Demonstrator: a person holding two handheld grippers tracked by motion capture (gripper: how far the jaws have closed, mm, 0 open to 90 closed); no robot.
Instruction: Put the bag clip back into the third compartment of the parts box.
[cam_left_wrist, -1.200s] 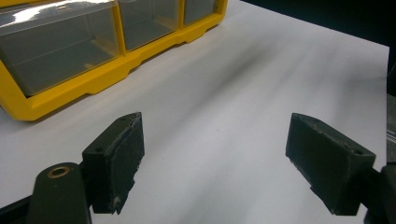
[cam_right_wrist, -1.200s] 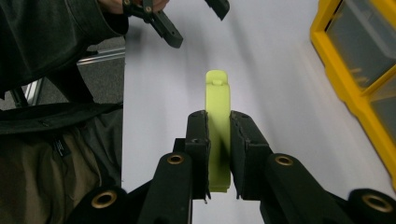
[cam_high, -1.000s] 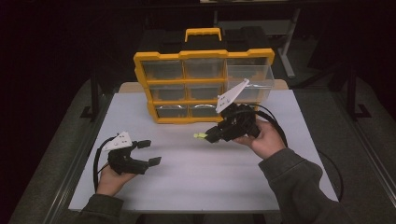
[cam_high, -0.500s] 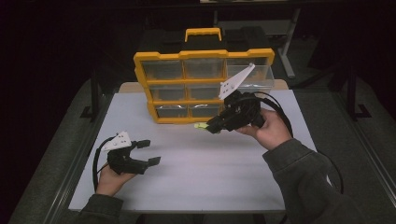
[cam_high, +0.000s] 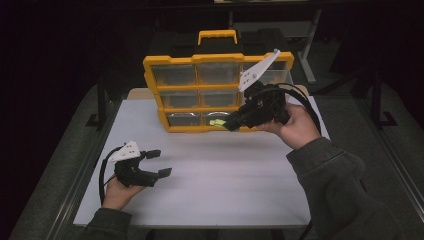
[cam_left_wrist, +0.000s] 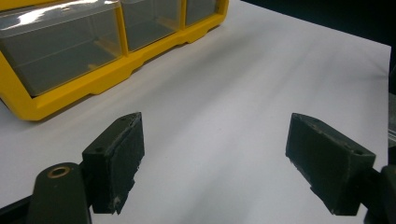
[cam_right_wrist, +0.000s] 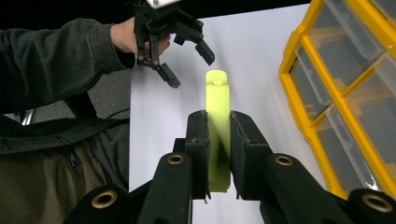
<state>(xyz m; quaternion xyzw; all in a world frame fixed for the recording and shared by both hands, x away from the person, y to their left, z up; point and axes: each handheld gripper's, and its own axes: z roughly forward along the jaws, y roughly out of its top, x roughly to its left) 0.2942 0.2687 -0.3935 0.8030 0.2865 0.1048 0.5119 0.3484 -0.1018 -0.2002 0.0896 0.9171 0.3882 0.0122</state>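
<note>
Since a second ago the right tool (cam_high: 227, 123) has lifted off the white worktop (cam_high: 225, 190) and now sits in front of the bottom row of the yellow organizer (cam_high: 170, 82), its jaws clenched on a lime-green strip (cam_right_wrist: 217, 116). The carry is under way (my reading: the strip is headed for 1 of the clear drawers), and the next move calls for lining it up with a drawer front. The left tool (cam_high: 159, 163) has kept its place near the worktop's front left, released, jaws wide with nothing between them.

From the high view the strip (cam_high: 218, 121) is a small bright fleck against the frame. The right gripper view shows far more: the strip stands on edge between both pads, most of its length poking out ahead. The left gripper view gives bare worktop (cam_left_wrist: 224, 107) and the organizer's lower corner (cam_left_wrist: 70, 93).
</note>
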